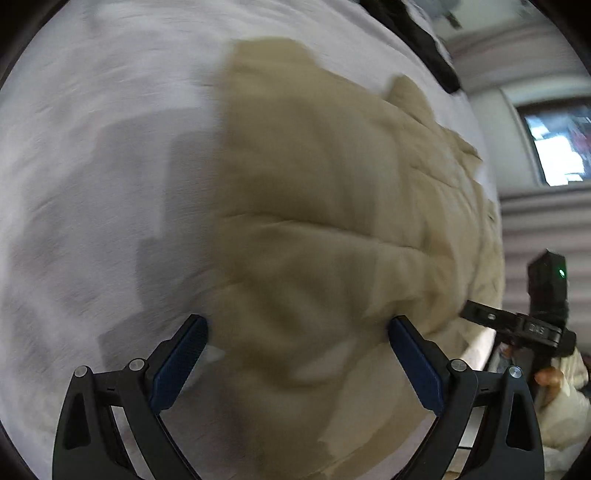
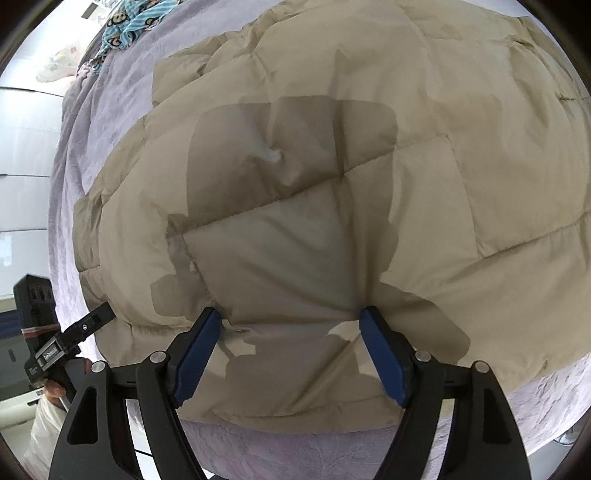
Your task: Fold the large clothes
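**Both tools spread wide over a tan quilted coat on the bed**

A tan quilted coat (image 2: 332, 166) lies spread flat on a bed covered with a pale lilac blanket (image 2: 332, 450). The right tool (image 2: 291, 321) points steeply down over the coat's near edge, its blue-padded fingers (image 2: 384, 354) standing wide apart with only loose fabric below them and nothing gripped. The left tool (image 1: 297, 330) hangs over the coat's other side, where the tan fabric meets bare blanket; its fingers are likewise wide apart and hold nothing. That view is blurred. Each wrist view catches the other tool at its margin. A blue patterned cloth (image 2: 129, 26) lies at the far end of the bed, and a dark garment (image 1: 424, 44) lies well apart from the coat.
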The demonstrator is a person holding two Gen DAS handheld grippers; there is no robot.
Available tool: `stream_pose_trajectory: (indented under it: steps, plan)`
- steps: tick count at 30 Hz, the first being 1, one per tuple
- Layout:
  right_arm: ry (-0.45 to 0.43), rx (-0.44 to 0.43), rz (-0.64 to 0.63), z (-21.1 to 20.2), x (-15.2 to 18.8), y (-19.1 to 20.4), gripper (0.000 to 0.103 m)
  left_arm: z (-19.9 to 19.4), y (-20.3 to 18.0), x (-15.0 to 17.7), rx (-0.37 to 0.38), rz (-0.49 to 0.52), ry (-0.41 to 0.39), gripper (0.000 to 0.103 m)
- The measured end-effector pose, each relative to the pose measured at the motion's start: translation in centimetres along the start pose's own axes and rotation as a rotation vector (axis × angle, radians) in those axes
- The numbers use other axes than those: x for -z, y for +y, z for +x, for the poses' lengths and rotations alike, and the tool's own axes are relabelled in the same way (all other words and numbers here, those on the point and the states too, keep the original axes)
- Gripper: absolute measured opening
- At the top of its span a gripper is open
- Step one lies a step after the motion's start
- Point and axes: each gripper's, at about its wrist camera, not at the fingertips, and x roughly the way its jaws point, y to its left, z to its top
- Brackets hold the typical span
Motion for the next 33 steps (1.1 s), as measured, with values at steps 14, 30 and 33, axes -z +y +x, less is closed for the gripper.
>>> stream_pose_trajectory:
  steps: [14,30,33]
  plan:
    - [-0.019,0.024,0.003,0.3,0.7,0.1,0.082,3.6,-4.0,-1.2,0.019,0.115,0.065,0.059]
    - [-0.036,-0.044,0.037,-2.4,0.1,-0.7,0.084,-3.1,-9.4,-0.4,-0.015,0.194,-0.054,0.030]
    - [-0.124,-0.044,0.029,-5.0,-0.2,-2.2,0.069,-4.2,-10.6,-0.2,-0.035,0.208,-0.070,0.030]
